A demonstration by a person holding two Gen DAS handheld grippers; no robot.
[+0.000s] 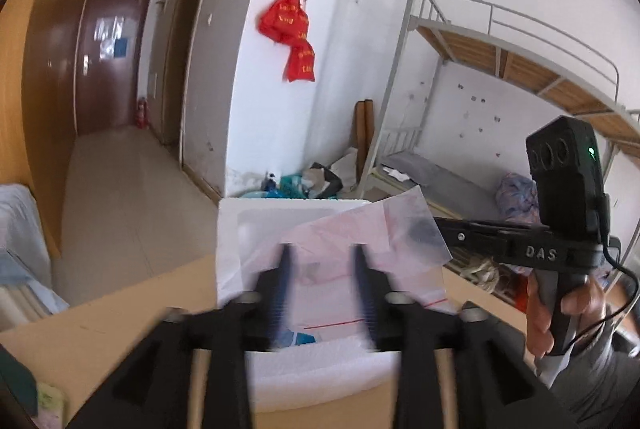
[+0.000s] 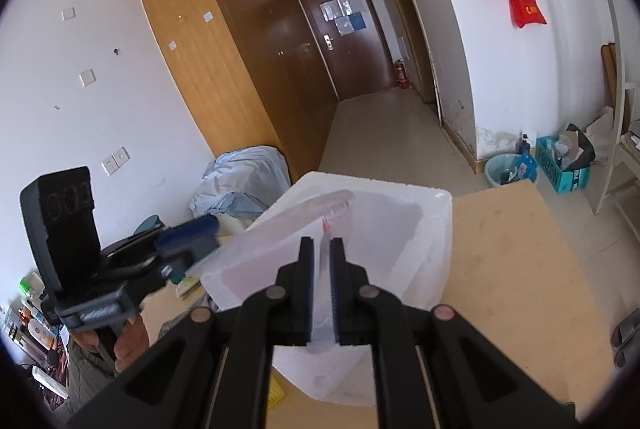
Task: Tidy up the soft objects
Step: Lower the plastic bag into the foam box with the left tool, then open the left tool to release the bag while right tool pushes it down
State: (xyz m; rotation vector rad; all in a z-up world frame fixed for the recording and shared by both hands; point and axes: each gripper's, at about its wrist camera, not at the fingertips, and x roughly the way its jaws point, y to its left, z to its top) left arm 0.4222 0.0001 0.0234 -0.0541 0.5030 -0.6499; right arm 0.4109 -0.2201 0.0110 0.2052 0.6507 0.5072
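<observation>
Dorm room background in the left wrist view: bunk bed (image 1: 500,69) on the right, red bags (image 1: 290,29) on a wall hook, dark door (image 1: 112,61) down the corridor. Wooden table (image 1: 120,309) carries a white foam box (image 1: 320,369), open top. A clear zip bag (image 1: 360,241) with a red seal line hangs over the box mouth, partly inside it. Left gripper (image 1: 321,269) sits right over the box with jaws roughly half open; the bag film lies between and behind the fingers, pads not pressing it as far as motion blur allows. Right gripper (image 1: 448,233) comes in from the right, its tip at the bag's upper corner, so the bag's weight looks carried there. Inside the box under the film: something blue (image 1: 298,337), cannot identify it

Right wrist view: wardrobe (image 2: 224,41), same door (image 2: 344,29), bedding pile (image 2: 240,173) by the wall, basin (image 2: 506,169) and a crate (image 2: 560,165) on the floor. Right gripper (image 2: 321,265) jaws nearly closed, pinching the bag's edge (image 2: 324,229) near its red seal, holding it upright above the foam box (image 2: 436,229). Left gripper (image 2: 188,245) visible at left, blurred, fingers near the bag's far side without a clear grip

Judgement: bag is held by one corner so it can be lowered into the box; the left one looks to have let go
</observation>
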